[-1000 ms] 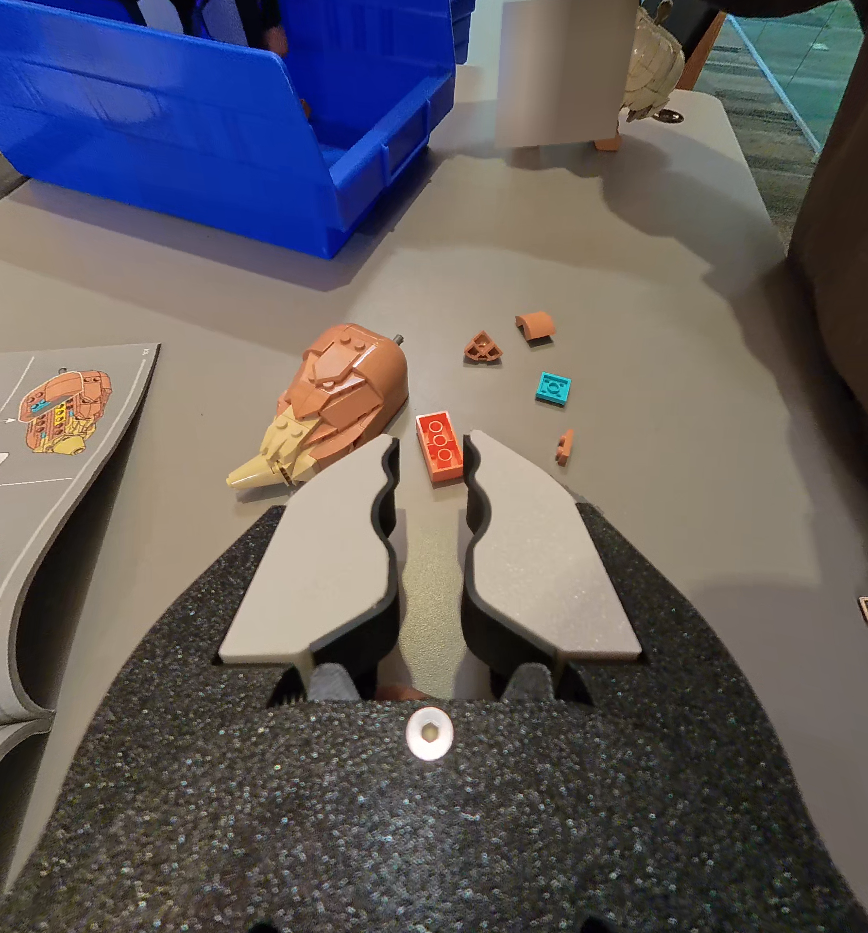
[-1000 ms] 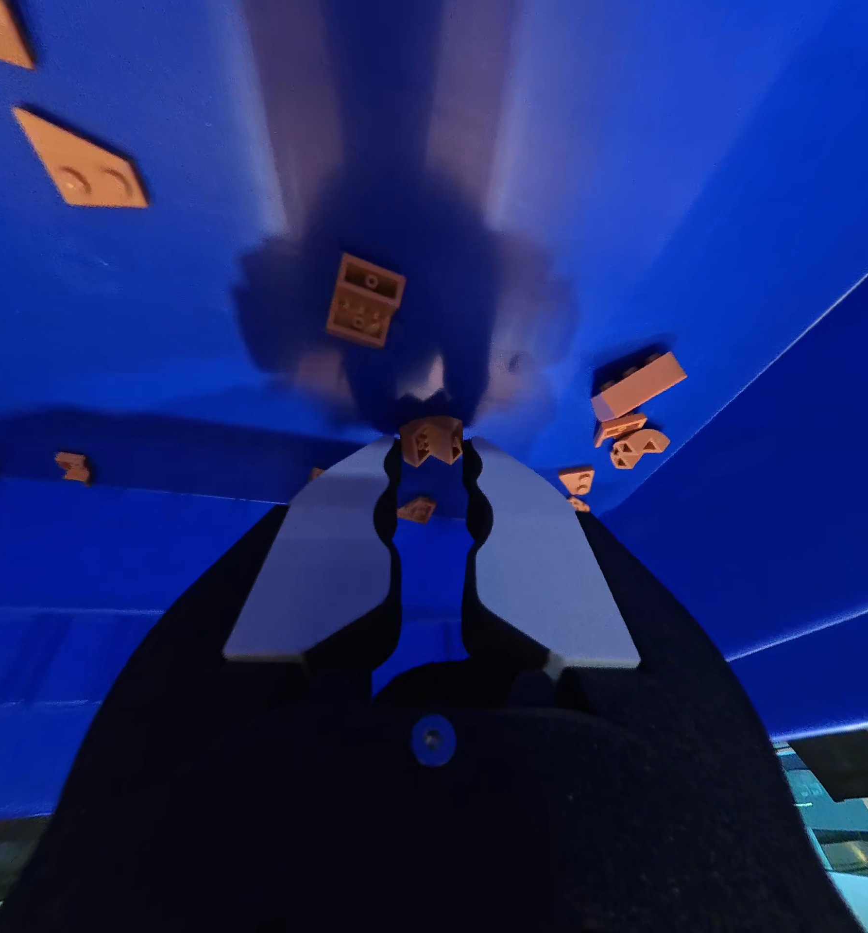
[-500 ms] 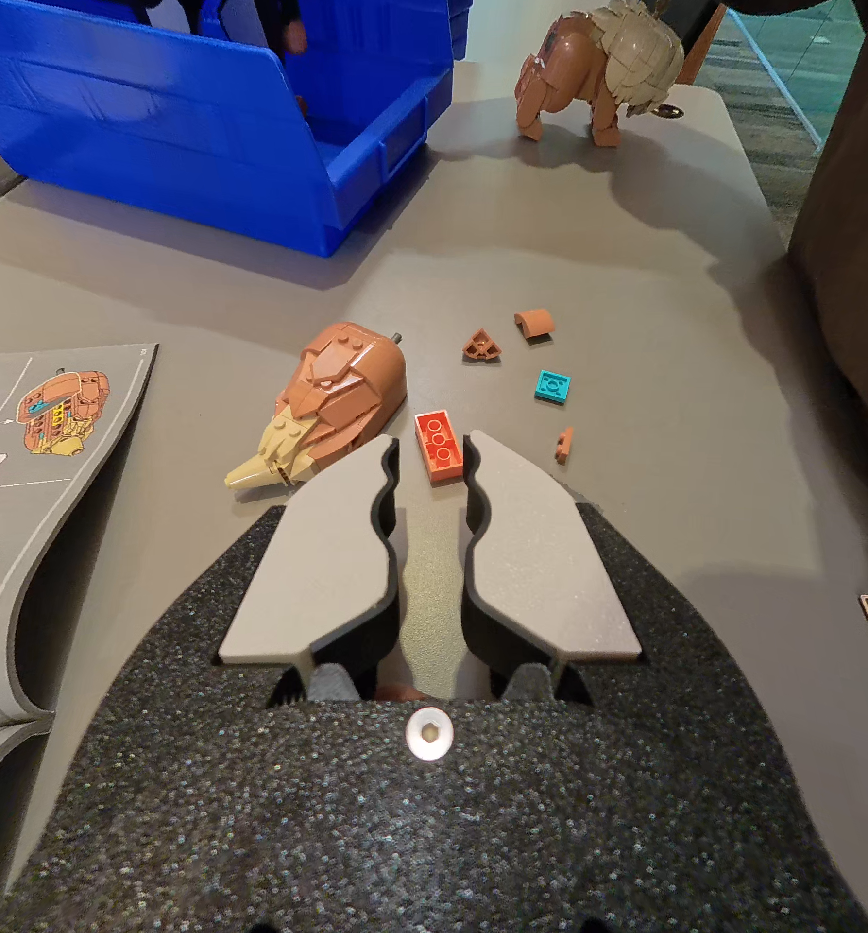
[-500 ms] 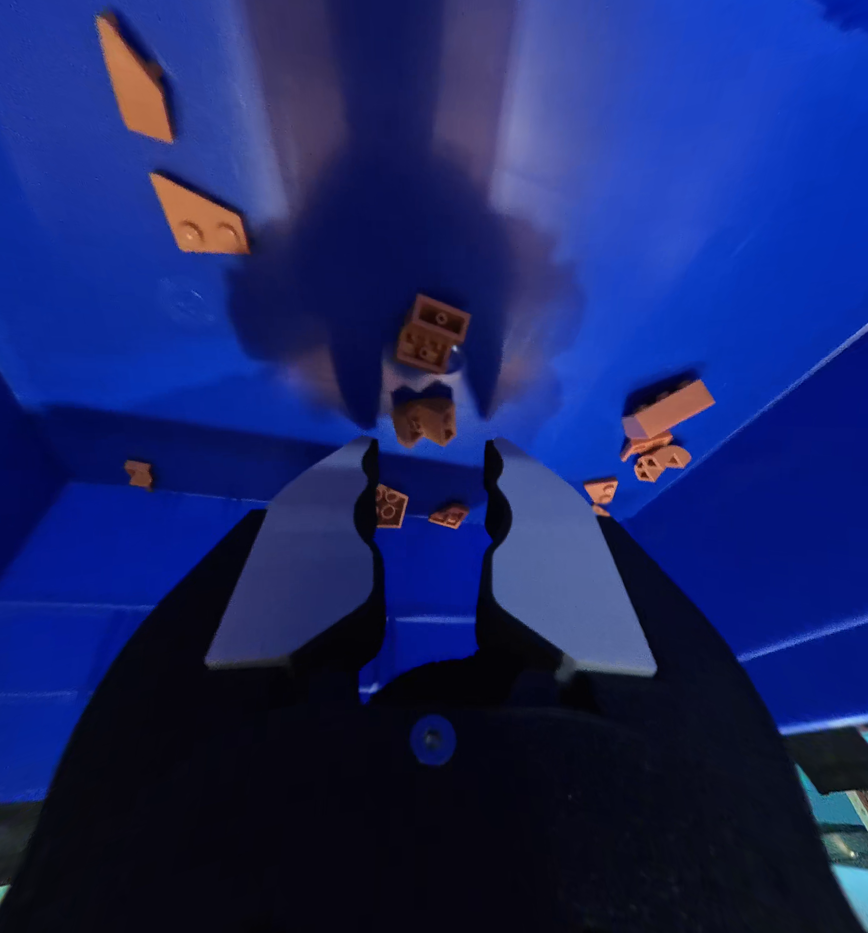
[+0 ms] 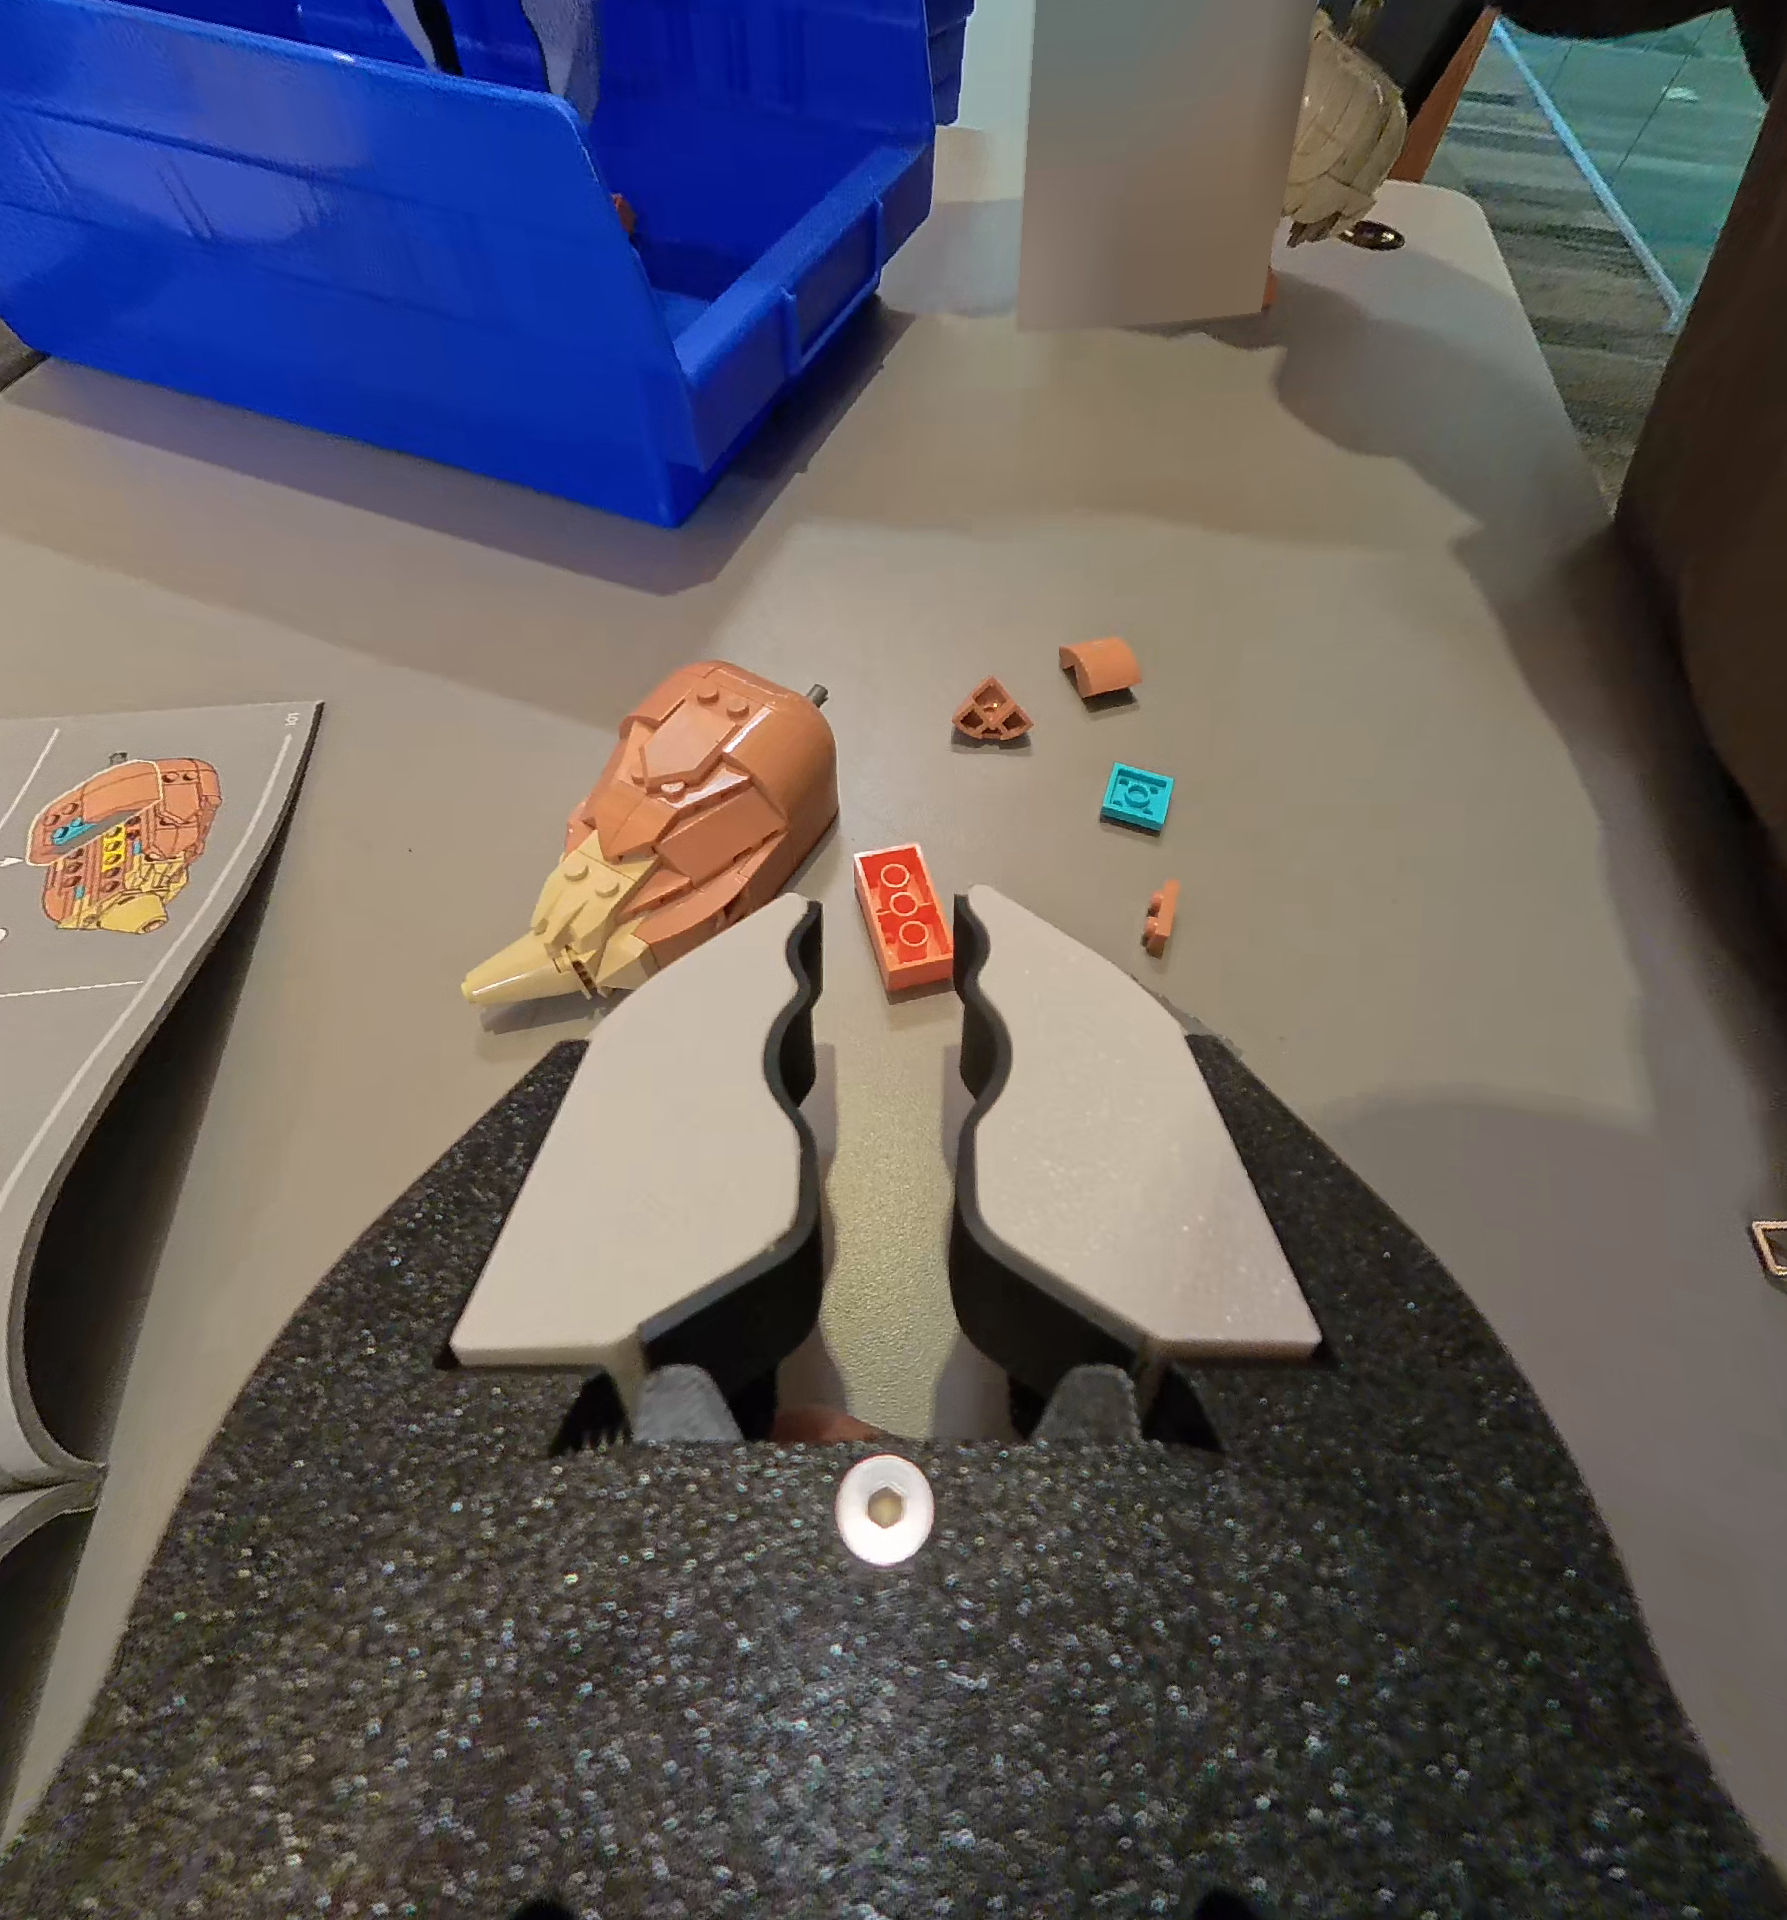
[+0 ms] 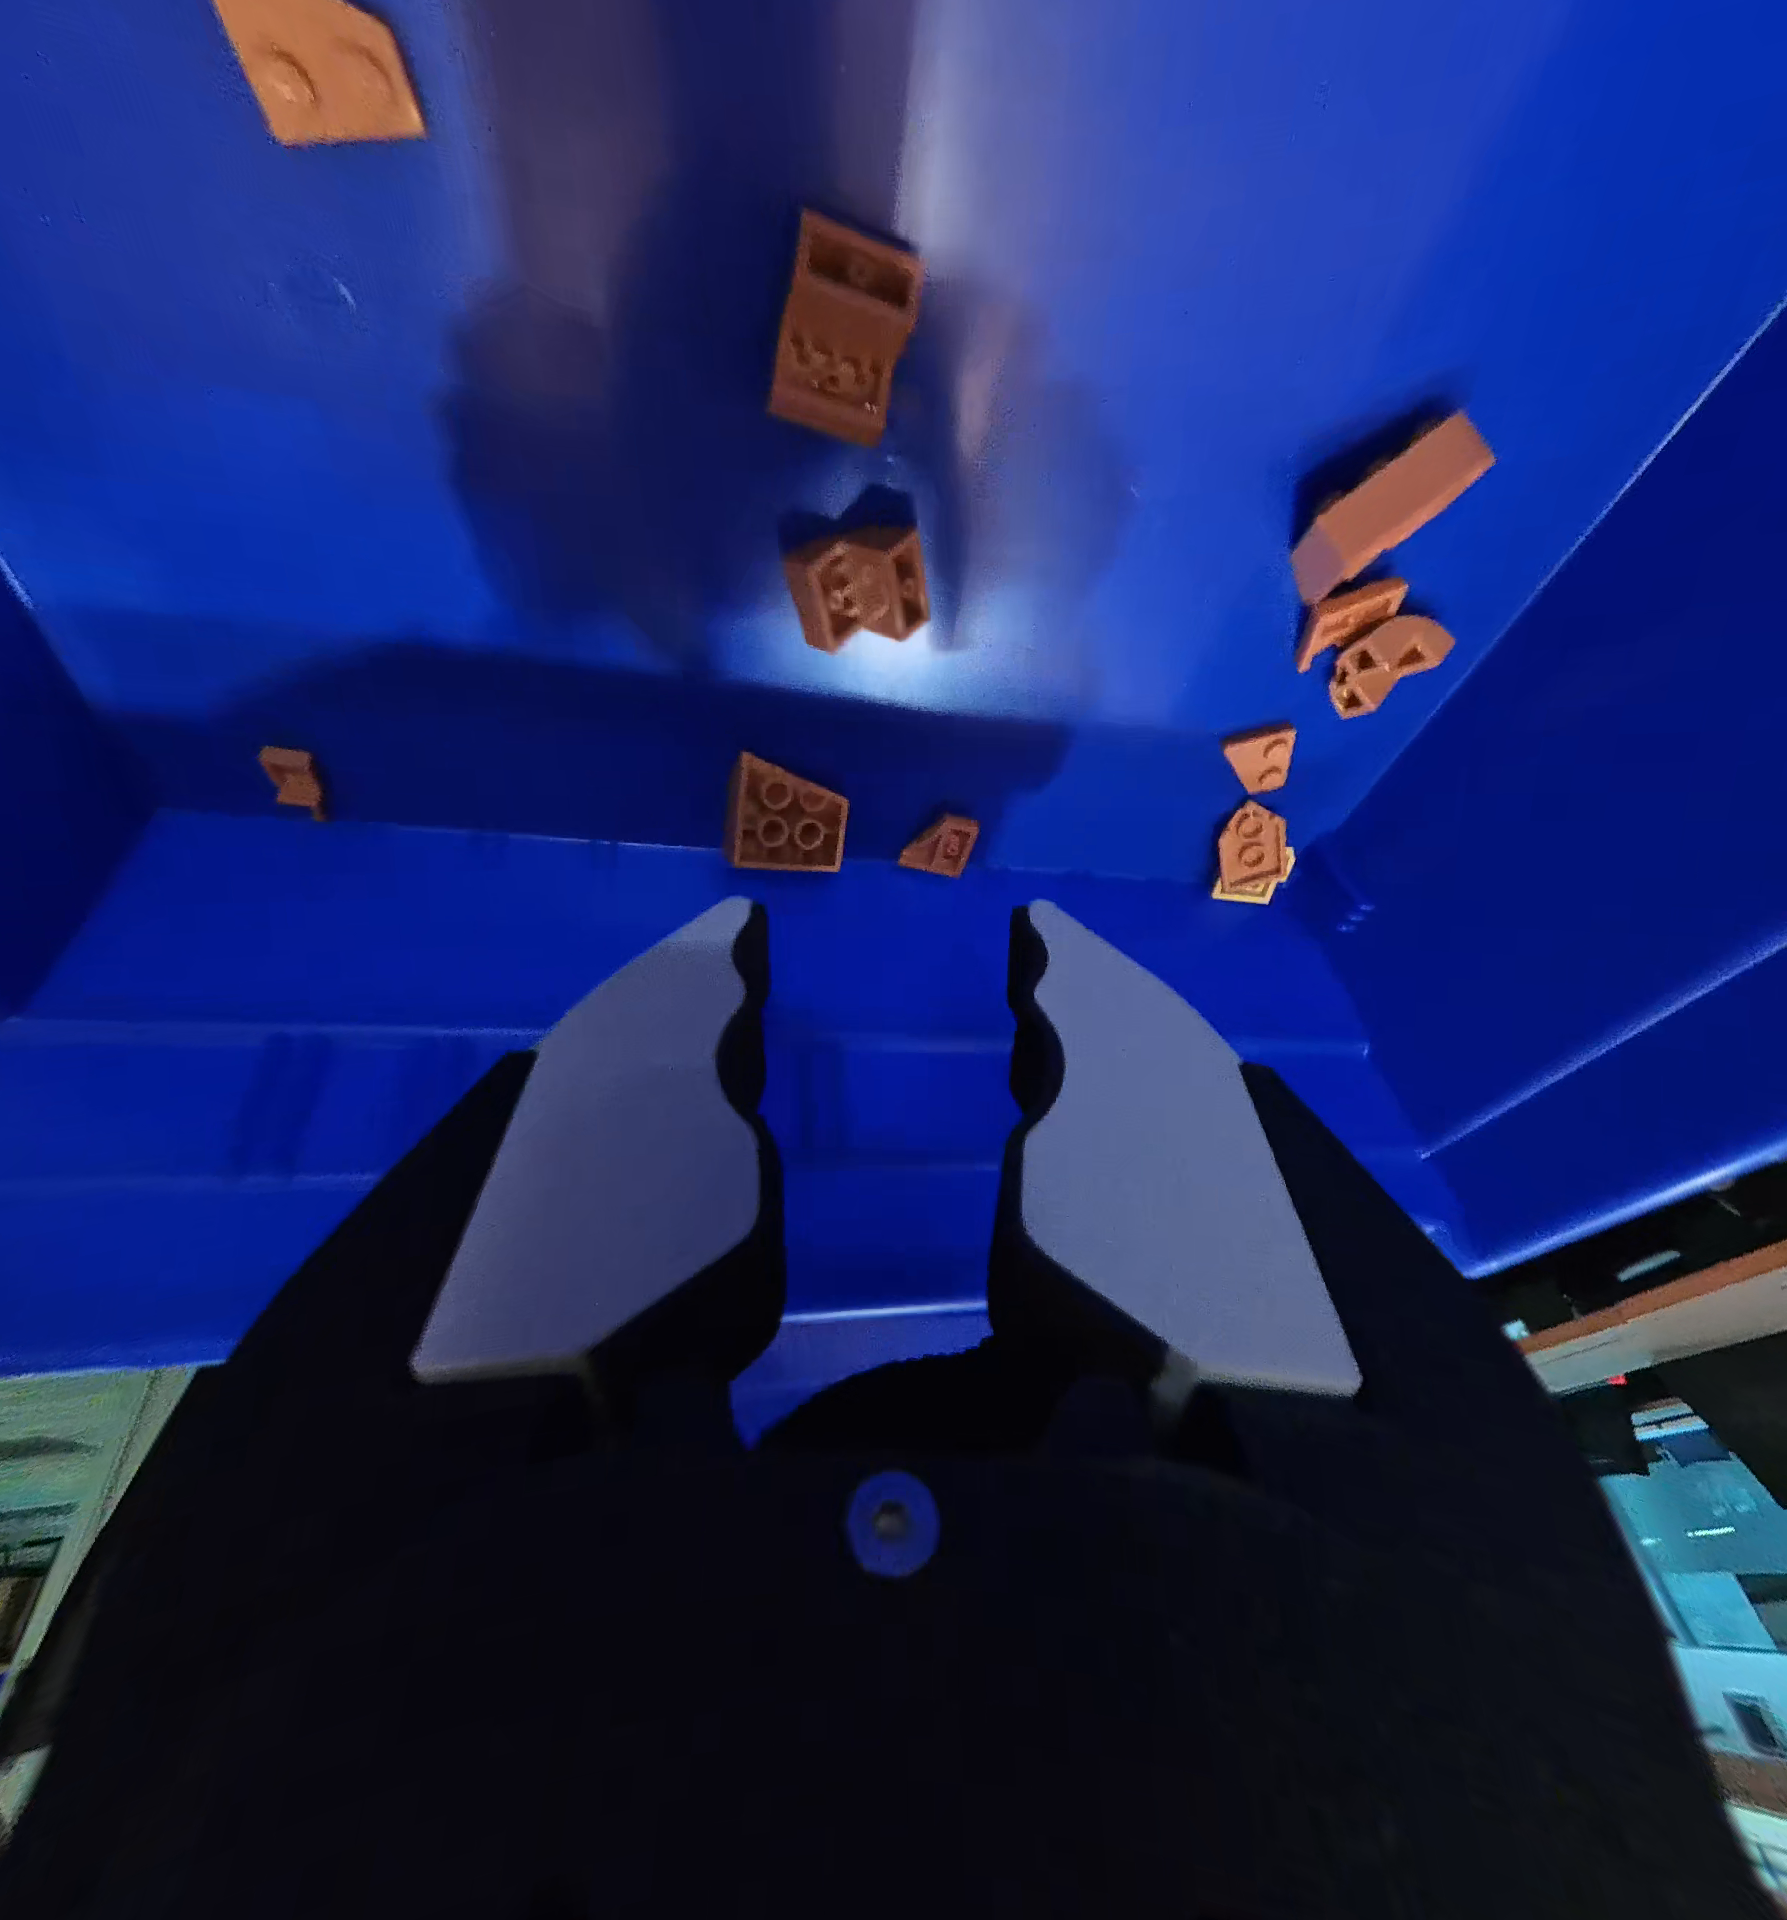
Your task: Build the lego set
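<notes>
Left gripper point(image 5: 887, 914) hangs over the desk point(image 5: 1336, 1039) with jaws parted and empty, the red brick point(image 5: 904, 920) lying flat just past the tips and the half-built brown model point(image 5: 676, 821) touching nothing right beside that brick. Right gripper point(image 6: 887, 914) is down in the blue bin point(image 6: 1491, 260), jaws wide apart around nothing, brown pieces point(image 6: 858, 592) scattered ahead. These bits look tiny, hard, light and slick, so I'd pinch the brick across its long sides; the instruction booklet point(image 5: 89, 935) beyond the model has print too small to read.
</notes>
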The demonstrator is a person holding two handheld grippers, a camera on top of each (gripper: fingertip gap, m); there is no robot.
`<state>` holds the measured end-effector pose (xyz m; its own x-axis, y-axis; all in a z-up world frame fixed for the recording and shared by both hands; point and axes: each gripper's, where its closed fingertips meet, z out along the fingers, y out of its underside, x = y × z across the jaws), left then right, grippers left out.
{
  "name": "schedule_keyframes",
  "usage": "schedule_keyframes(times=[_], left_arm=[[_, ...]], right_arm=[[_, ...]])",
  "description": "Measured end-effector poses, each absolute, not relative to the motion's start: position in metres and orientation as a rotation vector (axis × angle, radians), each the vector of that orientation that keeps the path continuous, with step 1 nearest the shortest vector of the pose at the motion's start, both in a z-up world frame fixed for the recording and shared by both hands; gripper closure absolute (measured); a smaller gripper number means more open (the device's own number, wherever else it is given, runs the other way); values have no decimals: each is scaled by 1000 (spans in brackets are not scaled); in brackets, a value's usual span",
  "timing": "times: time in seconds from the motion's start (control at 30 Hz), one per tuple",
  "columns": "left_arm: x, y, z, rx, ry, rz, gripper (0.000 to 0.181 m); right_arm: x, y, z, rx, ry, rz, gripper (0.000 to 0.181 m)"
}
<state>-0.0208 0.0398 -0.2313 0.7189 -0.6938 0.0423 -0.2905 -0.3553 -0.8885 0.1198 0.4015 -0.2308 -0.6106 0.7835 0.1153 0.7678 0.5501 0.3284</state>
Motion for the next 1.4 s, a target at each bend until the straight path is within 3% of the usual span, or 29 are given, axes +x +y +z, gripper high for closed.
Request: schedule_keyframes(times=[0.43, 0.9, 1.4], left_arm=[[-21, 39, -232, -1945, 761, -513, 157], [-21, 40, -231, -1945, 755, -517, 157], [-23, 40, -231, -1949, 740, -530, 157]], right_arm=[[88, 385, -231, 1409, 2840, 329, 134], [69, 436, -223, 1544, 2941, 498, 136], [34, 467, -255, 1040, 3093, 618, 153]])
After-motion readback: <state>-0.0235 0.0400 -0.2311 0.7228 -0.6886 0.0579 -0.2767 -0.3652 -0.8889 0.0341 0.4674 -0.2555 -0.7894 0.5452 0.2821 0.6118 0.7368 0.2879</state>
